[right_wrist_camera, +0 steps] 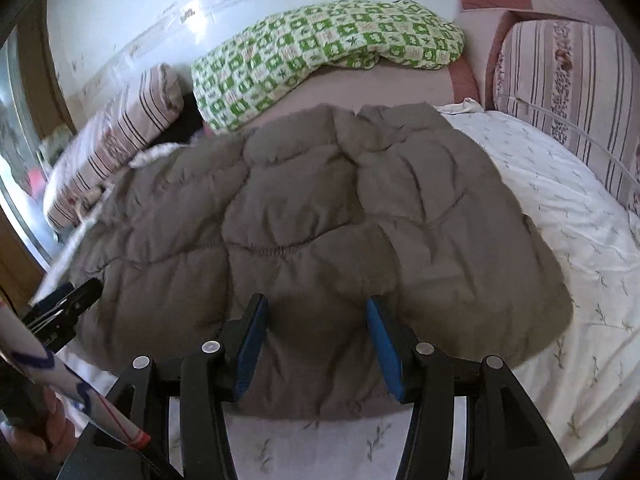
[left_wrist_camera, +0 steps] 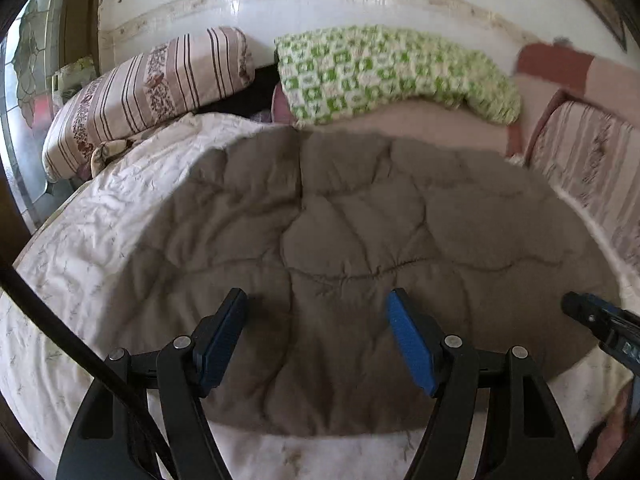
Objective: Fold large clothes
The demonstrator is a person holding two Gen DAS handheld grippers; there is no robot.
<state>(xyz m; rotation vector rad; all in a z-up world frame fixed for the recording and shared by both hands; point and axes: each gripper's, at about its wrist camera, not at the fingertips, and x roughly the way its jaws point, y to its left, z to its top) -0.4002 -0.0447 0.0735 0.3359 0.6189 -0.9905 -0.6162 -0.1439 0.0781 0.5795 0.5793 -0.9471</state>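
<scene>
A grey-brown quilted padded garment [left_wrist_camera: 352,240] lies spread flat on the white bed sheet [left_wrist_camera: 80,264]; it also shows in the right wrist view [right_wrist_camera: 320,224]. My left gripper [left_wrist_camera: 316,308] is open and empty, held over the garment's near part. My right gripper [right_wrist_camera: 316,312] is open and empty, over the garment's near edge. The right gripper's tip shows at the right edge of the left wrist view [left_wrist_camera: 576,308]. The left gripper's tip shows at the left edge of the right wrist view [right_wrist_camera: 76,296].
A green-and-white checked blanket [left_wrist_camera: 392,72] lies at the back by the wall. Striped pillows sit at the back left [left_wrist_camera: 148,92] and at the right [right_wrist_camera: 560,80]. The white sheet [right_wrist_camera: 560,220] shows to the garment's right. A window is at the far left.
</scene>
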